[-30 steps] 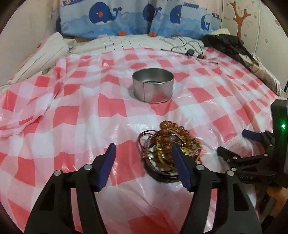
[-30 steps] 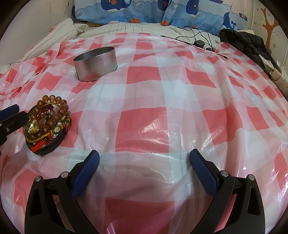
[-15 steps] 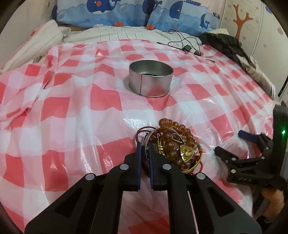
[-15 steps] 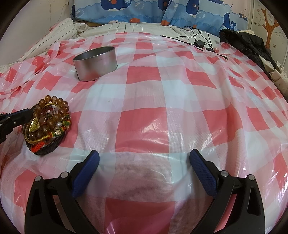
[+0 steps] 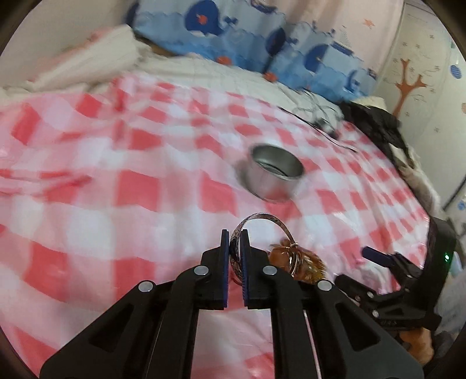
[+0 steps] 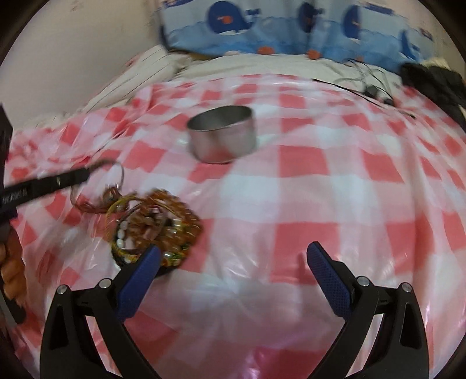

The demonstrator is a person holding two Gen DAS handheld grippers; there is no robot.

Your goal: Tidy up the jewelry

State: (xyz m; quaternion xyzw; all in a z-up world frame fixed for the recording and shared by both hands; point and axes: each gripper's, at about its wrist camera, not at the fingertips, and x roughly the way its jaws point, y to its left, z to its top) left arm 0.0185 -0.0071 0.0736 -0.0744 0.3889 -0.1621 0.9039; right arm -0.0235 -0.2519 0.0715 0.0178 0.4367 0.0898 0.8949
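Clamping a patterned metal bangle (image 5: 263,218) between the blue pads (image 5: 224,256) of the left gripper (image 5: 234,239), jaws nearly closed on its rim, the ring arching up and off to the right above the checked sheet (image 5: 139,186). Dangling a thin coppery ring (image 5: 292,256) off the bangle's far end, just above the pile (image 5: 303,263) of amber beads. Showing in the right wrist view as a blurred black finger (image 6: 58,180) reaching in from the left with the bangle (image 6: 112,166) at its tip, raised over the pile's left edge. Holding the right gripper (image 6: 233,262) wide open and gripping nothing, its left pad (image 6: 142,268) overlapping the near side of the pile (image 6: 154,224), its right pad (image 6: 326,274) over bare sheet (image 6: 320,204). Resting on the sheet: beaded bracelets, pearls and cords heaped together, smeared by motion blur. Sitting upright farther back, well apart from the pile: a round tin (image 6: 222,134), open at the top; nothing visible inside in the left wrist view (image 5: 275,172), though blurred. Lying at the far edge: whale pillows (image 6: 262,26), tangled cables (image 6: 370,84) and dark clothing (image 5: 378,128).
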